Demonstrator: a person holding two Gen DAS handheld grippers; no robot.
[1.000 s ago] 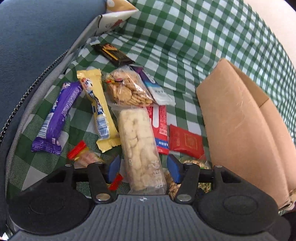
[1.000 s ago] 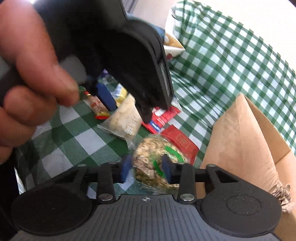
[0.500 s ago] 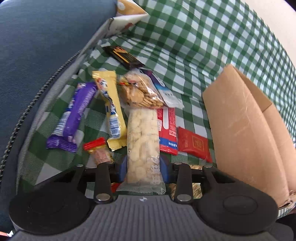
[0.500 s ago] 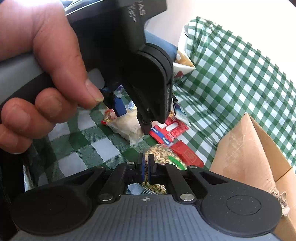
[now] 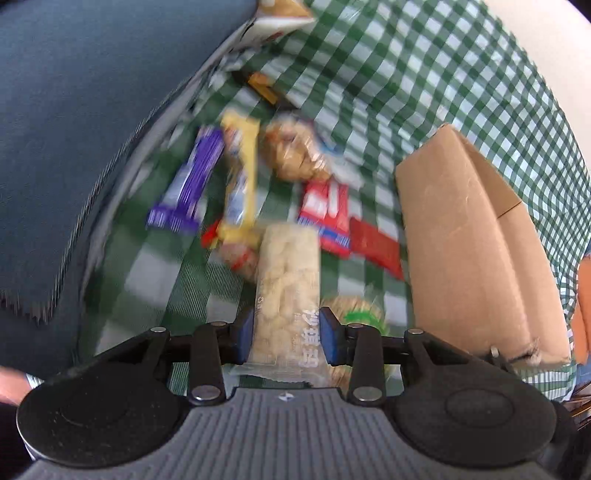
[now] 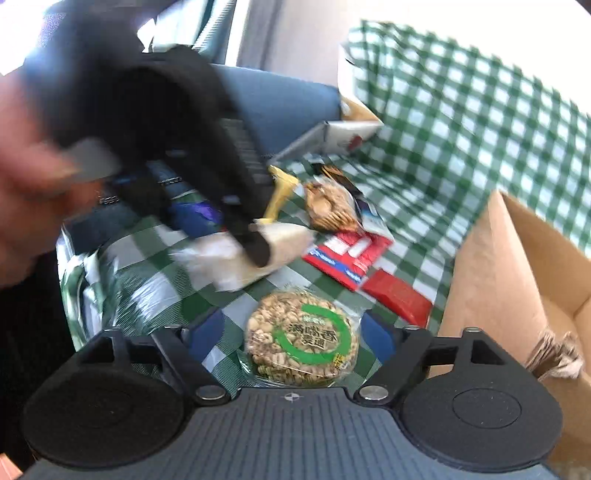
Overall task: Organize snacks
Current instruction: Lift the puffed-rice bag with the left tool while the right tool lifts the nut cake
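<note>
My left gripper [image 5: 288, 336] is shut on a long clear pack of pale puffed biscuits [image 5: 288, 266], gripping its near end. The right wrist view shows that pack [image 6: 284, 243] lifted off the checked cloth, under the left gripper's fingers [image 6: 255, 247]. My right gripper [image 6: 291, 334] is open and its jaws are opening. A round nut cake with a green ring [image 6: 303, 343] lies on the cloth between them, clear of both pads. Loose snacks lie beyond: a purple bar [image 5: 188, 181], a yellow bar [image 5: 240, 177], a cracker bag [image 5: 295, 151] and a red packet [image 5: 375, 247].
An open cardboard box [image 5: 461, 240] stands on the right, close to the snacks; its inside [image 6: 546, 266] shows in the right wrist view. A blue cushion [image 5: 92, 110] borders the cloth on the left. A person's hand [image 6: 22, 192] holds the left gripper. A white carton [image 5: 273, 22] lies at the back.
The left gripper closed on the pale biscuit pack and raised it off the cloth. The right gripper shut near the nut cake, then opened wide around it.
</note>
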